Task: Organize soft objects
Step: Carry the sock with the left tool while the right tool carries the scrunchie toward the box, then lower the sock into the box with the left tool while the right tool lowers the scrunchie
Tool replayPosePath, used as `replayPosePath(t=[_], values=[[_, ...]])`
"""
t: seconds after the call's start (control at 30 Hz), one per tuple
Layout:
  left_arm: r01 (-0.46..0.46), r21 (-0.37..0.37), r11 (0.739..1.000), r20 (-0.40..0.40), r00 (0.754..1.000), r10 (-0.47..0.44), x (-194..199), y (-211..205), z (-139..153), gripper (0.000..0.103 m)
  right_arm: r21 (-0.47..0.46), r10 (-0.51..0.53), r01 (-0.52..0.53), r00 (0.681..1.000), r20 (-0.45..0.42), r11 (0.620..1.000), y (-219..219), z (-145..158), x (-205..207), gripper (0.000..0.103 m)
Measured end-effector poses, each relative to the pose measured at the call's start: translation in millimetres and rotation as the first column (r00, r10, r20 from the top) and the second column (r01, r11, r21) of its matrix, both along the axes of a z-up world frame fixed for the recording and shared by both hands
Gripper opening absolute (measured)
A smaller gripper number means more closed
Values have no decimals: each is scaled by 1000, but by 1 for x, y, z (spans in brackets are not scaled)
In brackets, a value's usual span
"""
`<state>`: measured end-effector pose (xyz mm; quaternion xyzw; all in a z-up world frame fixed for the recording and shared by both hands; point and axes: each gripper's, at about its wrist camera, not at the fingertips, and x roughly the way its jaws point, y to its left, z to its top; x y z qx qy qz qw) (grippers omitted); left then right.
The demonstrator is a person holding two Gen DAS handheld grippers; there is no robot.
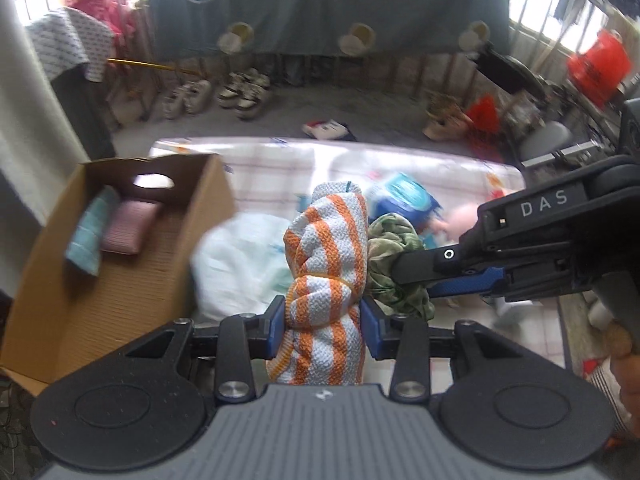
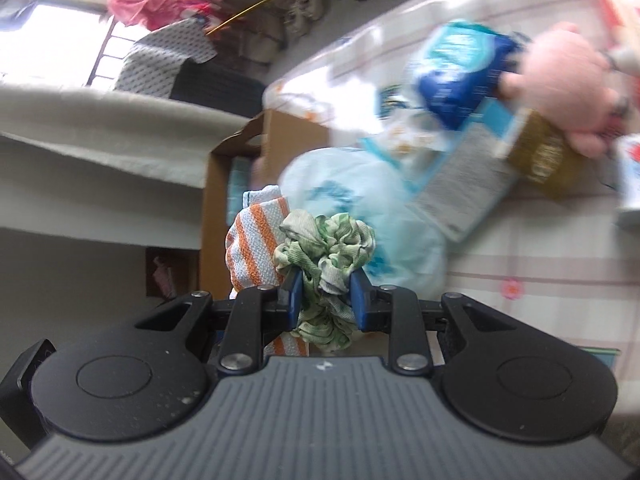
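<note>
Mid-carry — left gripper [image 1: 323, 320] clamped on striped towel [image 1: 326, 264], right gripper [image 2: 325, 294] clamped on green scrunchie [image 2: 326, 248]; next, likely lower both into box [image 1: 72, 304] and release.

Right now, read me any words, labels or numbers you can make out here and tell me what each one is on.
"DAS" - on the body of the right claw, seen from the left camera.
Print on the blue packet: too blurred to read.
Text on the grey leaflet: too small and blurred to read.
Blue marking on the plastic bag: unreadable.
Nothing legible on the cardboard box or striped towel.
</note>
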<state>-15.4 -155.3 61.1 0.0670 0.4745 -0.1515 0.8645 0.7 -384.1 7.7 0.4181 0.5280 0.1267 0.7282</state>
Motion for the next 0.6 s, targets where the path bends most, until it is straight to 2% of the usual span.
replayPosePath(t=[0.17, 0.37, 0.5, 0.6], values=[[-90, 24, 996, 42, 995, 89, 24, 55, 21, 40, 46, 88, -91, 995, 56, 995, 63, 23, 44, 24], [-108, 45, 993, 66, 992, 105, 77, 114, 30, 40, 80, 140, -149, 985, 100, 986, 132, 36, 98, 24], [-75, 59, 995, 68, 995, 71, 118, 138, 17, 41, 68, 143, -151, 983, 114, 986, 167, 31, 137, 24], [-53, 62, 997, 33, 998, 51, 153, 151, -3, 41, 38, 132, -137, 986, 102, 990, 188, 16, 168, 24]])
